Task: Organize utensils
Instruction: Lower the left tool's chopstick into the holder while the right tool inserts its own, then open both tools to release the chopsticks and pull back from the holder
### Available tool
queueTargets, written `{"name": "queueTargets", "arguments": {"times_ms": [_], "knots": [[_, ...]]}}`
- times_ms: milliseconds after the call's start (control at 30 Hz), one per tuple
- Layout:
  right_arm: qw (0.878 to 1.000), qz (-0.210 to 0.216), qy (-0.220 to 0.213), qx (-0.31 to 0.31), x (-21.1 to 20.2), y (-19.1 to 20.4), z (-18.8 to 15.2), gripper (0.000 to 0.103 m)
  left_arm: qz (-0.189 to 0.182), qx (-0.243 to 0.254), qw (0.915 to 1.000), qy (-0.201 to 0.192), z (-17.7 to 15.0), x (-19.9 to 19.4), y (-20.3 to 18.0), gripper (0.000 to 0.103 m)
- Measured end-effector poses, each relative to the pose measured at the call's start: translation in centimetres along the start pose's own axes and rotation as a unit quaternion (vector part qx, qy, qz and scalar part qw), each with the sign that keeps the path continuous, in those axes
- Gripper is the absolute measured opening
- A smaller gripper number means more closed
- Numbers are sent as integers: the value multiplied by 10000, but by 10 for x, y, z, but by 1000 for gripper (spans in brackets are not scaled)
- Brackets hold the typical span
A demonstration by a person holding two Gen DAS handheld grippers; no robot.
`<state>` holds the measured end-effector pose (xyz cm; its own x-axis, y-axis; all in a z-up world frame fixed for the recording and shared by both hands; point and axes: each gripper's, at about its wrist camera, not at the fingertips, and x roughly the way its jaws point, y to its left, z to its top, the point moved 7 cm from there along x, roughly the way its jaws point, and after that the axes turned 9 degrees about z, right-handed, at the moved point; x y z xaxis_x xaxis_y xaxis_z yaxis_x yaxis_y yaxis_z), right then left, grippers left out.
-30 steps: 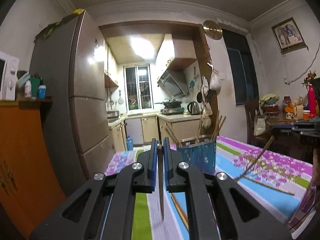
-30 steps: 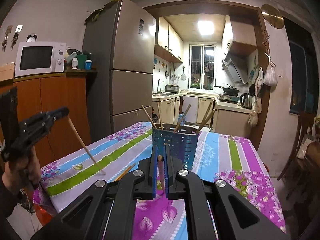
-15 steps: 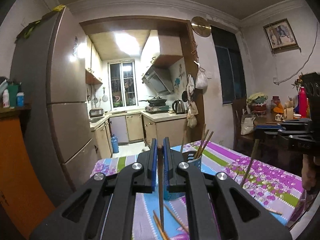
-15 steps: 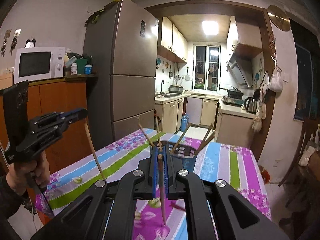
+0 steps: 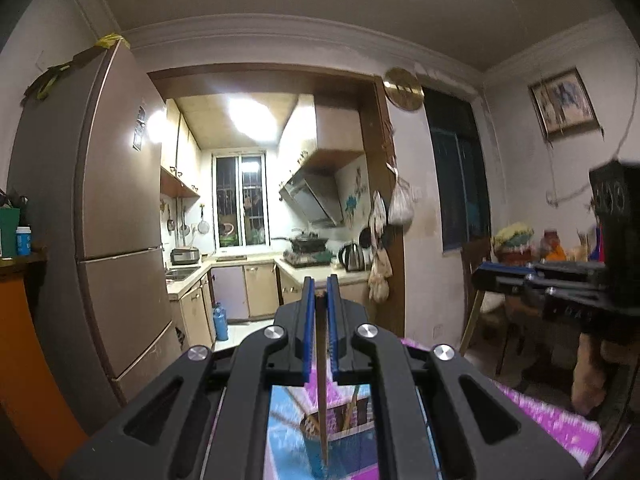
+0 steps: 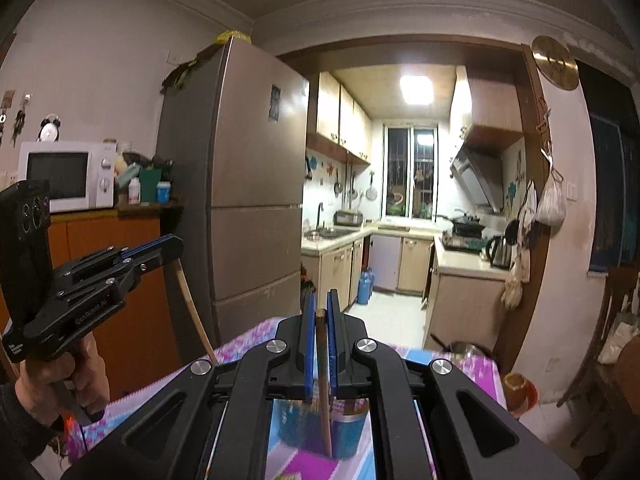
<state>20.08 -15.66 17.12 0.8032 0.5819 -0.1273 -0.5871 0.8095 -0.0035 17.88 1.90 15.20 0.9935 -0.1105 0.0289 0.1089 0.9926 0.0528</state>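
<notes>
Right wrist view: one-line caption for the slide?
Right gripper clamps a wooden chopstick above the blue utensil holder, left gripper alongside with its own chopstick.

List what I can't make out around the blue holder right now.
- Blue perforated utensil holder: left wrist view, blurred and mostly hidden behind the tool's black frame; its base is cut off.
- Thin wooden chopstick tip: right wrist view, blur hides whether it is inside the holder.
- Striped floral tablecloth: any loose utensils are blocked by the tool body.

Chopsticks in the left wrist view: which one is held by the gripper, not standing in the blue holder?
The chopstick clamped between the left gripper fingers, hanging down above the blue holder. The others stand inside it.
</notes>
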Motion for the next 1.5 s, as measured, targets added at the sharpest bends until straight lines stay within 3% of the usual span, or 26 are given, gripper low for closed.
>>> {"name": "queueTargets", "arguments": {"times_ms": [167, 300, 733, 967, 1267, 1333, 1400, 1500], "knots": [[9997, -58, -212, 99, 20, -20, 24, 7, 52, -285, 9995, -144, 20, 27, 3, 5], [9995, -132, -245, 171, 42, -35, 24, 7, 70, -368, 9992, -117, 16, 46, 0, 5], [9984, -105, 148, 532, 97, -60, -28, 7, 126, -277, 9987, 405, -39, 95, -2, 5], [9982, -166, 300, 488, 108, -61, -43, 7, 127, -290, 9976, 622, -58, 106, 1, 5], [9979, -546, 224, 285, 94, -76, -40, 7, 273, -325, 9969, 666, -57, 107, 15, 6], [9977, -622, 184, 216, 88, -78, -38, 7, 316, -335, 9969, 631, -53, 106, 18, 8], [9975, -669, 136, 194, 80, -81, -35, 7, 372, -361, 9972, 544, -46, 101, 22, 23], [9971, -740, 6, 199, 62, -86, -27, 8, 437, -436, 9974, 386, -35, 90, 29, 31]]}}
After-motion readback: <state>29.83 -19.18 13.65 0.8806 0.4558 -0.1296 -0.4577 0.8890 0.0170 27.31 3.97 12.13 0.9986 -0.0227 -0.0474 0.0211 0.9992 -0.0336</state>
